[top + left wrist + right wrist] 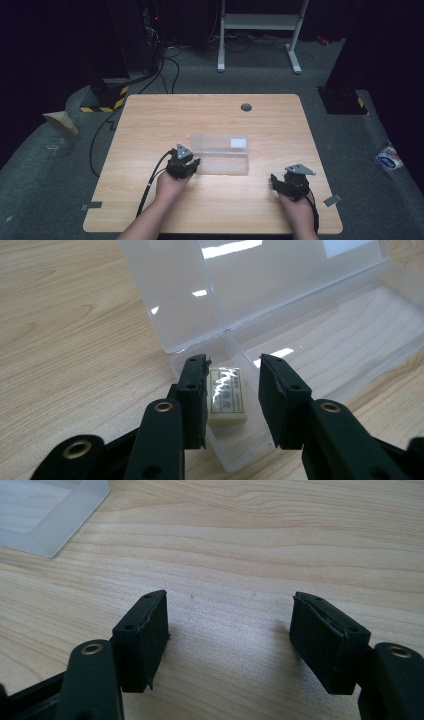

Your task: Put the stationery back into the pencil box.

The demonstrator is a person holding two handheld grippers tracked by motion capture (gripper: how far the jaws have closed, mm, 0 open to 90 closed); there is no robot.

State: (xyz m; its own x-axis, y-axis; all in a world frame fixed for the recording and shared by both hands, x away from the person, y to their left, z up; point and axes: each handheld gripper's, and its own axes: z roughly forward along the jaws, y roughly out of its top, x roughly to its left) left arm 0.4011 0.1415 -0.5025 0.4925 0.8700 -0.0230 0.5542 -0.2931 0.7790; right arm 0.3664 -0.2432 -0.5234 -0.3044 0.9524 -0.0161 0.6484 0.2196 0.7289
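A clear plastic box [222,162] lies open in the middle of the wooden table [150,120], its lid [260,275] standing up behind it. A small white eraser [227,397] with printed text rests inside the box at its near left end. My left gripper [234,362] reaches into that end [192,165]. The eraser is between its jaws: the left pad touches it, while the right pad stands a little off. My right gripper [275,181] rests at the table's front right, open, with bare wood between its jaws [230,600].
A round cable hole [246,107] sits near the table's far edge. One corner of the box [50,510] shows at the upper left of the right gripper view. On the floor are cables, a white stand [260,22] behind, and a packet [389,157] at the right.
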